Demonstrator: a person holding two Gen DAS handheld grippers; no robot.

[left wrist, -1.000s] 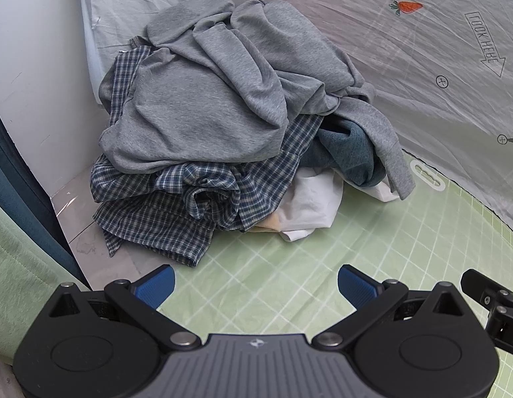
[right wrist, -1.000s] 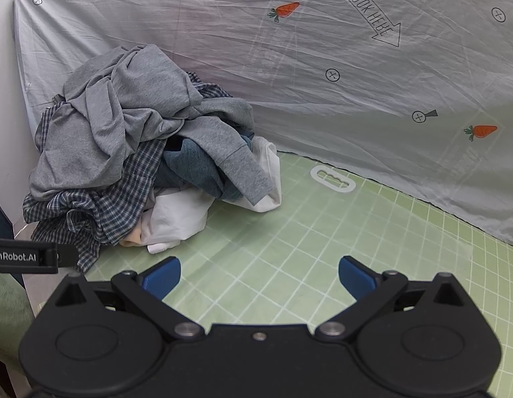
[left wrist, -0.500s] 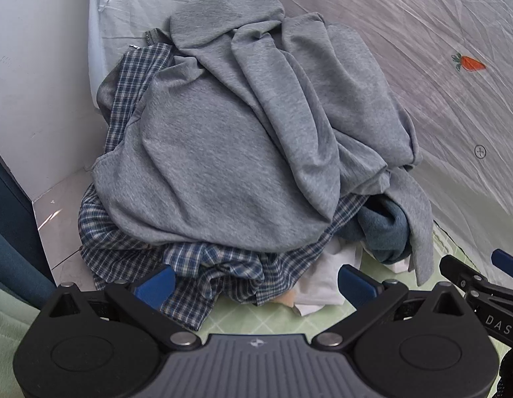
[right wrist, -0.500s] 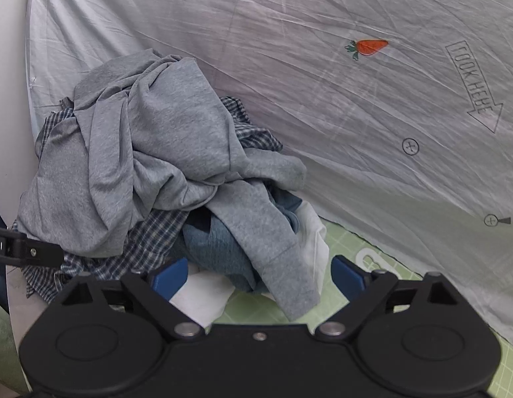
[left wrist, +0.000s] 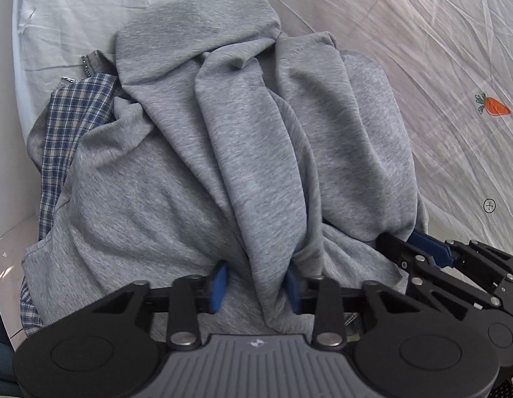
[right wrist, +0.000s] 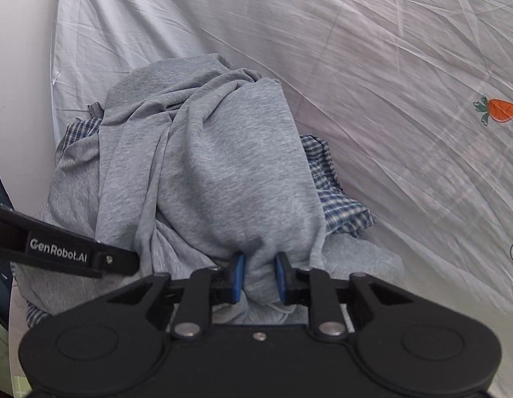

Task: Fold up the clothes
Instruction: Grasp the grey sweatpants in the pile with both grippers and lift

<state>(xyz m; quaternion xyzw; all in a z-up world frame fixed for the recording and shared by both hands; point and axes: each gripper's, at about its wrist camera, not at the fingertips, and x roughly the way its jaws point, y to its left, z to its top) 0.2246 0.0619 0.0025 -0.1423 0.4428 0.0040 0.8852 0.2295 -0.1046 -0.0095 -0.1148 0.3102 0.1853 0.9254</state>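
Both sets of jaws are closing on the rumpled grey sweatshirt (left wrist: 256, 165).

Pale grey sheet (right wrist: 372, 66) hangs behind as backdrop, creased all over. Orange carrot print (left wrist: 494, 106) w/ green top at right; small circled cross mark (left wrist: 489, 205) below it. White wall (left wrist: 4, 99) at left.

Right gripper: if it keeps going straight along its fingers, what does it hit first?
The grey sweatshirt. The right gripper is closing with a fold of it already between its jaws, so the pile lies directly ahead; what lies deeper is hidden.
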